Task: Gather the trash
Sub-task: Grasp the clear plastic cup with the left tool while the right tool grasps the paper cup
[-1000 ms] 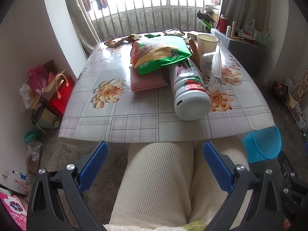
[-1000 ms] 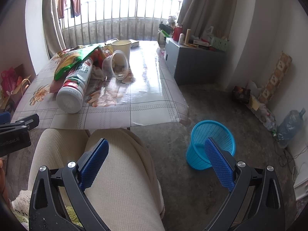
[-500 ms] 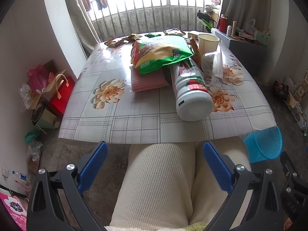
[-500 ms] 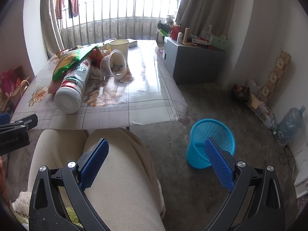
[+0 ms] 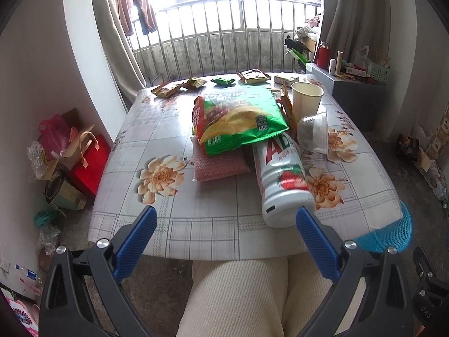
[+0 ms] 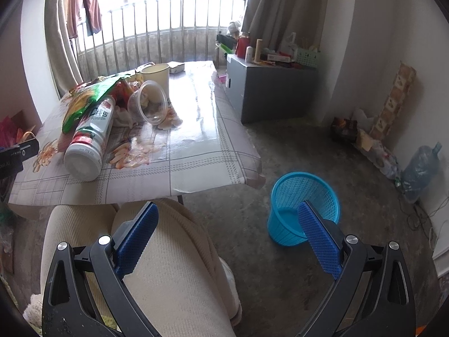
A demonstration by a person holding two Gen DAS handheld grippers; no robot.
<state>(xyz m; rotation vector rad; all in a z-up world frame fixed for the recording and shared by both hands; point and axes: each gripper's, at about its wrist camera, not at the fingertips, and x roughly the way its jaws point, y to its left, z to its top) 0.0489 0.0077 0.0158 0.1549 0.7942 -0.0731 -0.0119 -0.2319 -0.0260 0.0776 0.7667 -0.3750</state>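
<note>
The left gripper [image 5: 226, 224] with blue pads is wide open and holds nothing, low by the near edge of the flowered tabletop [image 5: 213, 230]. The right gripper [image 6: 228, 220] is wide open too. A big white plastic bottle [image 5: 282, 179] with red letters "AD" and a strawberry lies near that edge. A green chip bag [image 5: 240, 118] rests on it. A blue mesh bin [image 6: 303, 207] stands on the floor beside the table.

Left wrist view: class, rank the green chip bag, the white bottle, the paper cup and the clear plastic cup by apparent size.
1. green chip bag
2. white bottle, though nearest the camera
3-4. paper cup and clear plastic cup: too alike to rank
</note>
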